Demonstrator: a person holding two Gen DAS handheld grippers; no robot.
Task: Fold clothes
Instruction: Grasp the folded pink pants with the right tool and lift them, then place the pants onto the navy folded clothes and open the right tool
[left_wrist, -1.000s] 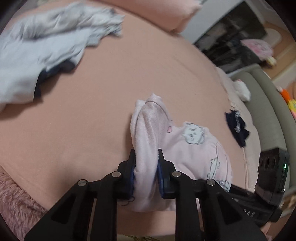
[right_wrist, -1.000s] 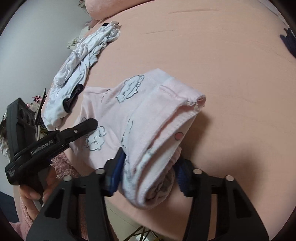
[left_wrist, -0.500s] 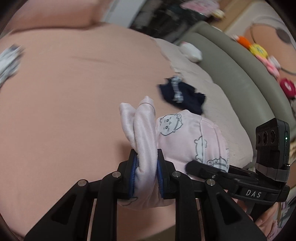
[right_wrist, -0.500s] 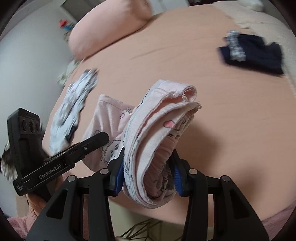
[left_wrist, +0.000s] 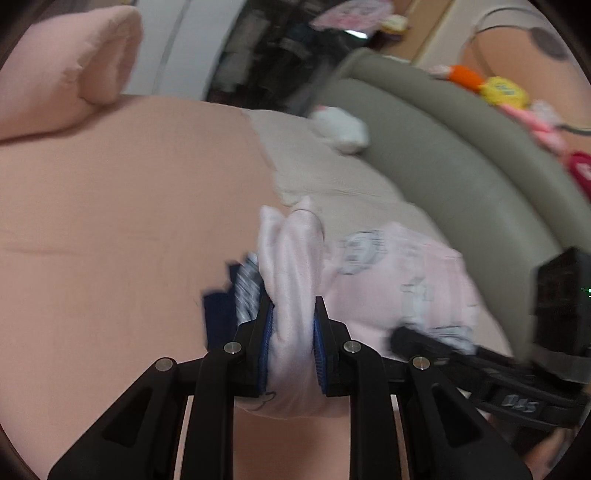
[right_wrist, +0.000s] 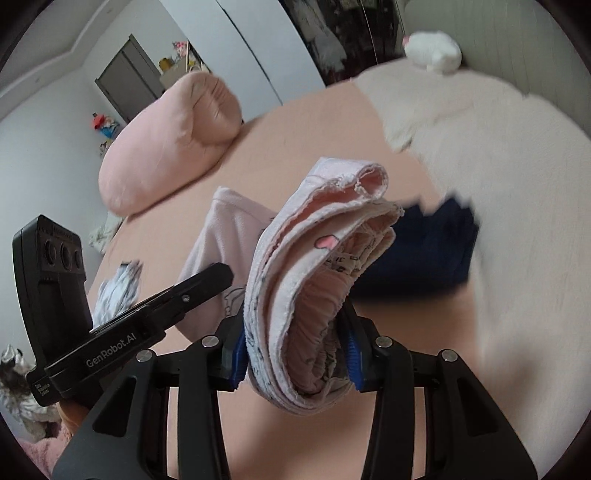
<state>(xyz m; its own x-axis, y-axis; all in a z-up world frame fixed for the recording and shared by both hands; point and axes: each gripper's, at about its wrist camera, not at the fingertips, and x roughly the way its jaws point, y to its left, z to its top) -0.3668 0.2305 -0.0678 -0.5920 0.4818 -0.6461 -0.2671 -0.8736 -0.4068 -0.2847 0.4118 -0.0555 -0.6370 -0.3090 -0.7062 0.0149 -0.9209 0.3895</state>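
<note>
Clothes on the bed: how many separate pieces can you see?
3. The pink printed garment is held up in both sets of fingers; a navy garment lies just beyond it; a white patterned one lies far left. Others may be hidden.

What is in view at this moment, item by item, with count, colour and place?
folded garment: one, pale pink with cartoon prints, held up over the bed.
dark garment: one, navy, on the bed behind the pink one.
patterned clothes: one small heap, white and grey, at the bed's left in the right wrist view.
pillow: one, pink, at the far end of the bed.
bed sheet: one, peach.
blanket: one, cream, at the bed's right.
plush toy: one, white, on the blanket's far edge.
bed frame: one, grey-green, padded.
left tongs: black, blue pads, shut on the folded garment.
right tongs: same, shut on its thick end.
</note>
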